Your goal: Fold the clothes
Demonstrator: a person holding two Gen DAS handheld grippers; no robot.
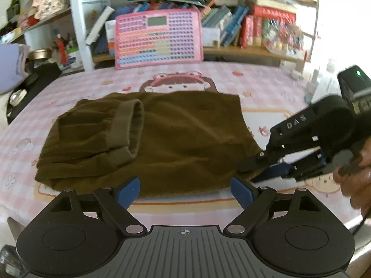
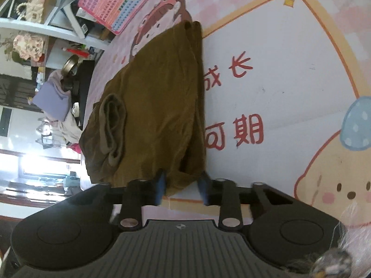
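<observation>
Left wrist view: olive-brown folded garment (image 1: 148, 139) lies flat mid-table on pink cartoon tablecloth (image 1: 266, 88). Ribbed cuff (image 1: 126, 127) sits on top, left of centre. Bare cloth all round the garment: wide strip far side up to the pink keyboard toy (image 1: 158, 38) leaning on the bookshelf (image 1: 231, 23), open patch right, narrow strip near side. Left table edge is crowded w/ dark clutter (image 1: 34, 81) and a lilac cloth (image 1: 9, 67).

L gripper (image 1: 185, 191) has jaws spread wide, nothing between them, blue pads just at the garment's near hem, one each side of its middle; can't tell if pads touch fabric.

R gripper (image 1: 252, 164) comes in from the right, held by a hand (image 1: 354, 173), tips at the garment's near-right corner.

Right wrist view: R gripper (image 2: 182, 186) has jaws drawn in narrow, garment corner (image 2: 178, 183) bunched between the blue fingers (image 2: 161, 185). Fingers are motion-blurred, so can't tell for sure if pads press the fabric yet. Garment (image 2: 157, 97) stretches away from the tips toward the far side. Right of it, big open white panel w/ red characters (image 2: 234, 106) is free room. Shelf clutter is far left, well apart from the garment.
</observation>
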